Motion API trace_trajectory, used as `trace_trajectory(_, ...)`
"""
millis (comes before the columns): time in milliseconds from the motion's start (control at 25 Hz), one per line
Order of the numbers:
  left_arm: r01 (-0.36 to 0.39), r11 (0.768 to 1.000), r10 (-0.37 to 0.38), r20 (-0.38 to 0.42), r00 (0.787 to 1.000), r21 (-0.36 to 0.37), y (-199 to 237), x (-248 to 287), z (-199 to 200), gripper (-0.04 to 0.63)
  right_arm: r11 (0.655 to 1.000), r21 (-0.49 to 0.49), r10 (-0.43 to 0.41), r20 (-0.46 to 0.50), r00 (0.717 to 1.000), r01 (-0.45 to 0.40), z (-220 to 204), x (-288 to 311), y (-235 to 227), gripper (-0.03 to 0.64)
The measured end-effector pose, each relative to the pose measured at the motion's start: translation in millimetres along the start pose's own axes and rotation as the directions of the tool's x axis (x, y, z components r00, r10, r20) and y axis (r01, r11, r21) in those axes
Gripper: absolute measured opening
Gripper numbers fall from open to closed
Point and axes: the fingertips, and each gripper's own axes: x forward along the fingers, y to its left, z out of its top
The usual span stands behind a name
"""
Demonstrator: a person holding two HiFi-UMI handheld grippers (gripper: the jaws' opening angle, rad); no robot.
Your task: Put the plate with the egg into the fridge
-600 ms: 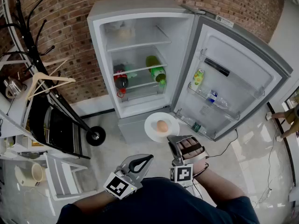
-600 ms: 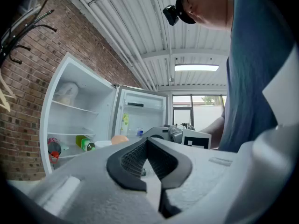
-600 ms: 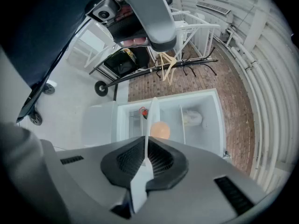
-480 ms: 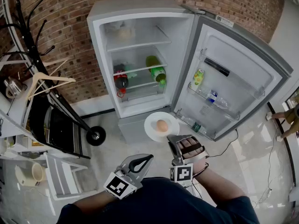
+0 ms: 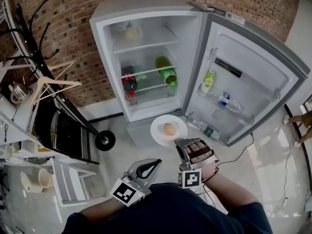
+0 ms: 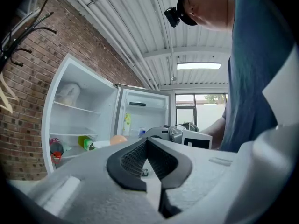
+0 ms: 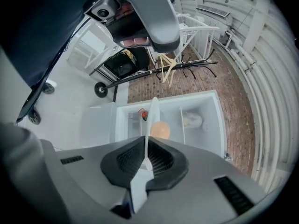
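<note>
A white plate (image 5: 157,130) with a brown egg (image 5: 169,129) on it hangs level just in front of the open fridge (image 5: 146,13), below its lower shelf. My right gripper (image 5: 181,143) is shut on the plate's near rim. In the right gripper view the plate (image 7: 150,115) shows edge-on between the pads, with the egg (image 7: 160,130) beyond them and the fridge (image 7: 205,120) behind. My left gripper (image 5: 155,164) hangs shut and empty to the lower left of the plate. In the left gripper view its tips (image 6: 146,141) meet, and the egg (image 6: 118,139) shows past them.
The fridge door (image 5: 248,82) stands wide open at the right, with small bottles in its racks. A green bottle (image 5: 166,73) and a dark bottle (image 5: 128,83) lie on the middle shelf. A coat rack with hangers (image 5: 48,82), a black cart (image 5: 68,135) and a white rack (image 5: 63,184) stand at left.
The head view has shifted slightly, so the fridge sits a little more to the right. The plate, egg and both grippers keep much the same places.
</note>
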Motion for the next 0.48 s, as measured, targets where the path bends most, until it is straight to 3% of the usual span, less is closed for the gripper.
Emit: trace_trajectory(480,-0.079,0.997,0.079,-0.019,0.997,-0.008,-16.6,35.0,-7.8,-0.002,1.0,-0.009,-0.007,0.088,0.996,0.007,-22.4,8.6,-0.1,0.021)
